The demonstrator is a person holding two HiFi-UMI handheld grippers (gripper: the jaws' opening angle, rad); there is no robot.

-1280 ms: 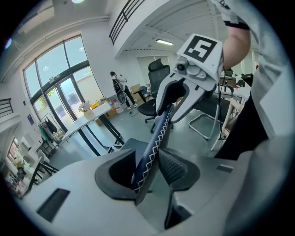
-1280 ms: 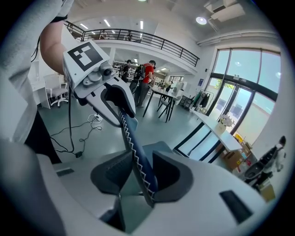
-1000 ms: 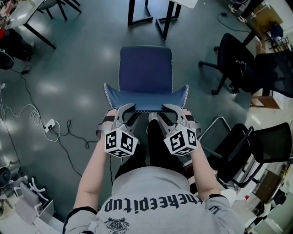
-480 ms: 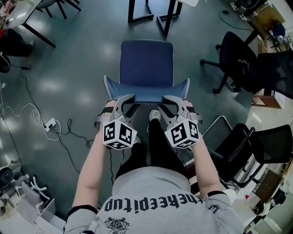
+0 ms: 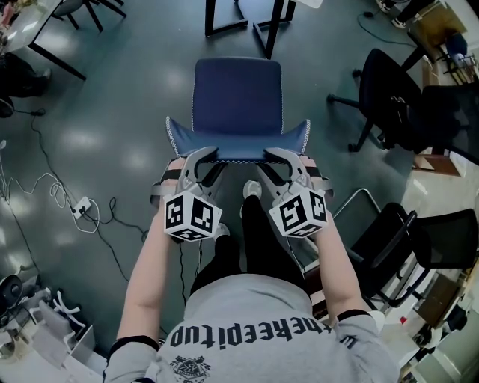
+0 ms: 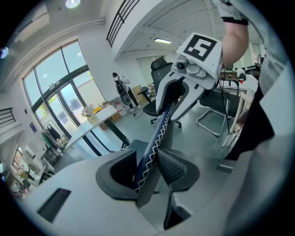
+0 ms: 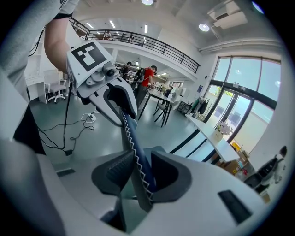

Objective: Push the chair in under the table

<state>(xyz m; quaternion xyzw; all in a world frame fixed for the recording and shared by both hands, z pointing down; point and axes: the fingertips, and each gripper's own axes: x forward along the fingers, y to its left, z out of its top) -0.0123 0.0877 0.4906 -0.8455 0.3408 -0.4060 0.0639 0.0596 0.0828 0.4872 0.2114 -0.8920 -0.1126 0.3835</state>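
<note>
Dead centre of the head view, just ahead of the person's knees, stands the chair (image 5: 238, 93). It has a flat, squarish dark-blue seat facing away. Its low blue padded backrest (image 5: 238, 148) flares at the top into two pointed corners, trimmed all along with white zigzag stitching. And both tools are on it! The left gripper (image 5: 203, 158) is clamped over the backrest's top edge near its left corner, the stitched rim running right between its grey pads. The right gripper (image 5: 278, 158) mirrors it near the right corner; its jaws have just been closing, and the rim sits pinched between them. Up ahead, the black metal legs of the table (image 5: 224, 21) stand just beyond the seat's far edge, and the seat is not yet beneath them. Off to the right are black office chairs (image 5: 385, 93). To the left, a white power strip (image 5: 81, 203) trails cables over the glossy grey-green floor (image 5: 127, 112).
</note>
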